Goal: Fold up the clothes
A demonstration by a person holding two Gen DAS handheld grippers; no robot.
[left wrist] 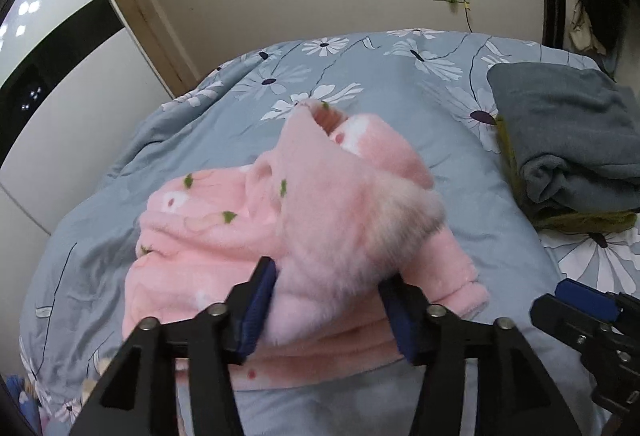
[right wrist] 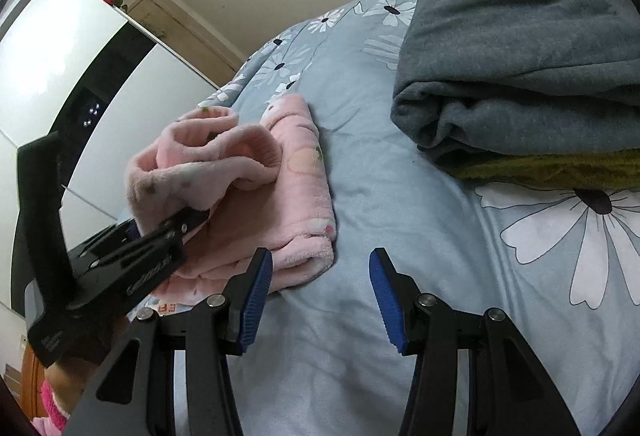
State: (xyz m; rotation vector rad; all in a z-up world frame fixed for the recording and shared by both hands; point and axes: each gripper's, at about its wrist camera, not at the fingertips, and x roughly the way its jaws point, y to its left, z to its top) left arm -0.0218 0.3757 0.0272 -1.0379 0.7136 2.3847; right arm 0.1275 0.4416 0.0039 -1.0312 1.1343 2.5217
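A pink fleece garment (left wrist: 224,236) with green and red dots lies partly folded on the blue flowered bedspread (left wrist: 360,76). My left gripper (left wrist: 328,300) straddles a raised, blurred fold of it. The fleece fills the gap between the blue pads, which stand wide apart and do not visibly pinch it. In the right wrist view, the left gripper (right wrist: 188,220) is at the garment's (right wrist: 296,172) near left side with bunched sleeve fabric over it. My right gripper (right wrist: 320,276) is open and empty over bare bedspread (right wrist: 400,196), just right of the garment. It also shows in the left wrist view, the right gripper (left wrist: 576,312) low at the right.
A folded grey garment (right wrist: 520,56) sits on an olive one (right wrist: 560,164) at the right of the bed. A white and black wardrobe (left wrist: 60,96) stands to the left. A hand in a pink sleeve (right wrist: 56,396) holds the left gripper.
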